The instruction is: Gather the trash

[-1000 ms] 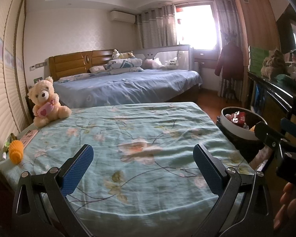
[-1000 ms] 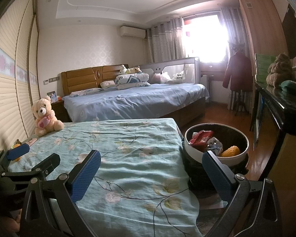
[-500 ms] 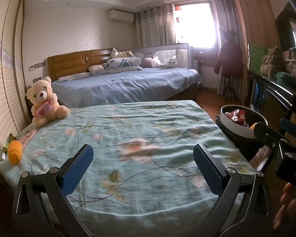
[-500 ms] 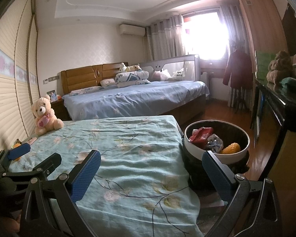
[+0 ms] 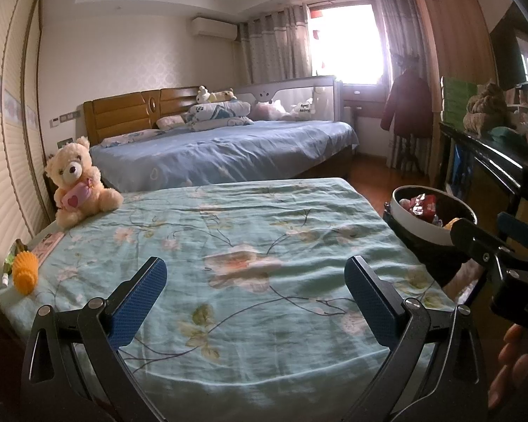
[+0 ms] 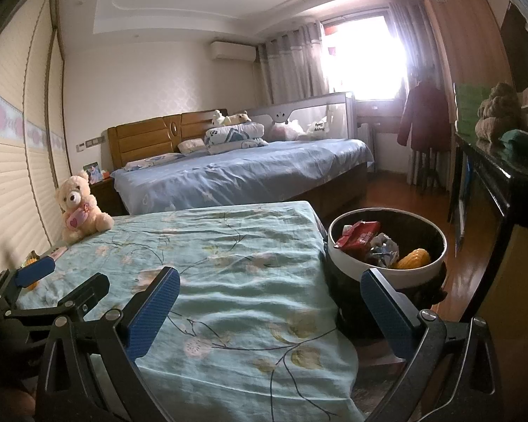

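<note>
Teal floral cloth [image 5: 250, 246] is lying across the table, its broad middle bare under both my tools. Off the cloth's right edge, just beside it, the white-rimmed trash bin [image 6: 338, 246] is standing with a red wrapper [image 6: 357, 234], crumpled paper [image 6: 383, 249] and a corn cob [image 6: 413, 258] inside. At the cloth's far left corner a teddy bear [image 5: 75, 184] is sitting; an orange spiky piece [image 5: 24, 272] is lying at its left edge. I am holding my left gripper [image 5: 255, 302] and right gripper [image 6: 269, 313] level above the cloth's near edge, both spread wide, gripping nothing. My hand [image 5: 510, 362] is showing beside the right tool.
</note>
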The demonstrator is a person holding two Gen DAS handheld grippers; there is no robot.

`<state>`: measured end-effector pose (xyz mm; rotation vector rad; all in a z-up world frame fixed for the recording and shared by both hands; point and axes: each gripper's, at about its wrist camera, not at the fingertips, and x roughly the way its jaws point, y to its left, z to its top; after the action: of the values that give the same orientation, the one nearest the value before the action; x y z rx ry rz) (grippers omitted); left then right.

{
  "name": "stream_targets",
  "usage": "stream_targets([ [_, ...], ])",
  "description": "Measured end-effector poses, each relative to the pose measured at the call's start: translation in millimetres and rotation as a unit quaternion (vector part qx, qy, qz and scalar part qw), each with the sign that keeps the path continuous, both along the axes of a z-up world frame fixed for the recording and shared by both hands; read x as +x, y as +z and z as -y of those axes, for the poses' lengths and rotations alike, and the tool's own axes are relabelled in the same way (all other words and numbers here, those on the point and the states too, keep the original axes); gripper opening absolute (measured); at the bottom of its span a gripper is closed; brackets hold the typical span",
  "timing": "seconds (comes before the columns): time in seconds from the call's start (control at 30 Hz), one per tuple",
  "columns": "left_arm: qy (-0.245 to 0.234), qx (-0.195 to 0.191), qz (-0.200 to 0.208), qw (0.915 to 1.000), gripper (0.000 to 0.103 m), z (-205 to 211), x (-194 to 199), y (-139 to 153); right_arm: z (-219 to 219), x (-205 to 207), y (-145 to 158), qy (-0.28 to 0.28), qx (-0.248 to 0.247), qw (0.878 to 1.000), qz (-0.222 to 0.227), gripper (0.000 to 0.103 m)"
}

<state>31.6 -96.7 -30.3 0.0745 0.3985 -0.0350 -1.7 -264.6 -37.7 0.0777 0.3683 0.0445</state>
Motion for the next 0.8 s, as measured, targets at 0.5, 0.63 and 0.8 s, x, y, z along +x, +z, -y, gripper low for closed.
stream_targets([
  [0.5, -0.003, -0.001, -0.010, 0.9999, 0.103, -2.4, 8.4, -2.1, -0.3, 2.1, 0.2, 0.000, 0.001, 1.000, -0.003, 0.103],
  [0.63, -0.003, -0.001, -0.010, 0.9999, 0.103, -2.0, 8.4, -1.8, -1.5, 3.0, 0.3, 0.001, 0.002, 1.000, -0.004, 0.103],
  [0.8, -0.003, -0.002, -0.011, 0.9999, 0.103, -1.4, 8.3, -1.8, -3.0, 6.0, 0.4, 0.002, 0.002, 1.000, -0.007, 0.103],
])
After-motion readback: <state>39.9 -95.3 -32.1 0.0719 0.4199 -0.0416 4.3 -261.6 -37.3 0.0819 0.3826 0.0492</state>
